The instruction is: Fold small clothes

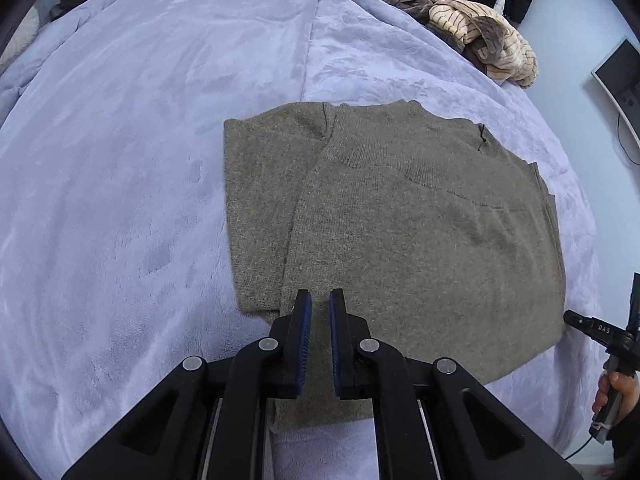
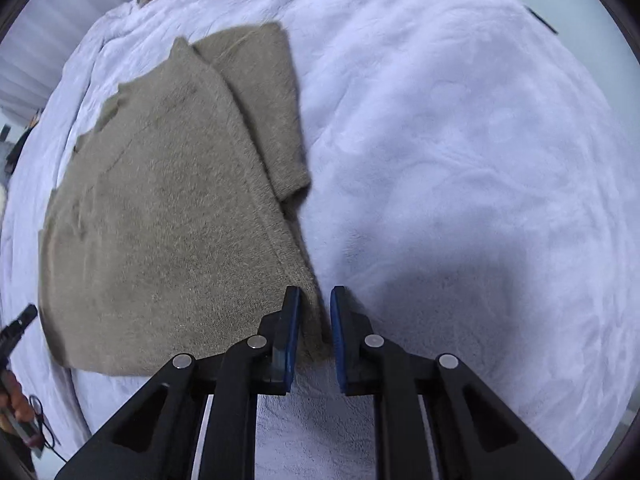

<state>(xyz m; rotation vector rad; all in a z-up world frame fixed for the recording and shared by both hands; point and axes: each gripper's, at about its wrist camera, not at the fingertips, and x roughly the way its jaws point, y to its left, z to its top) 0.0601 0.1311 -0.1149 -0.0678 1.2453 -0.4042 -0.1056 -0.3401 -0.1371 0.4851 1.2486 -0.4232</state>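
Your left gripper [image 1: 320, 300] hangs over the near hem of the sweater [image 1: 400, 220], jaws nearly closed, nothing between them. Your right gripper [image 2: 314, 296] straddles the sweater's [image 2: 160, 208] near corner edge, jaws slightly apart, not pinching it. The sweater lies folded flat on the bed [image 1: 140, 160]. No containers in sight.

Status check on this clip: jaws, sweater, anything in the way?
Left gripper shut, empty, over the sweater. Right gripper narrow, sweater edge between the jaws, grip unclear. Sweater partly folded on the blanket. Clothes pile far off, nothing blocking.
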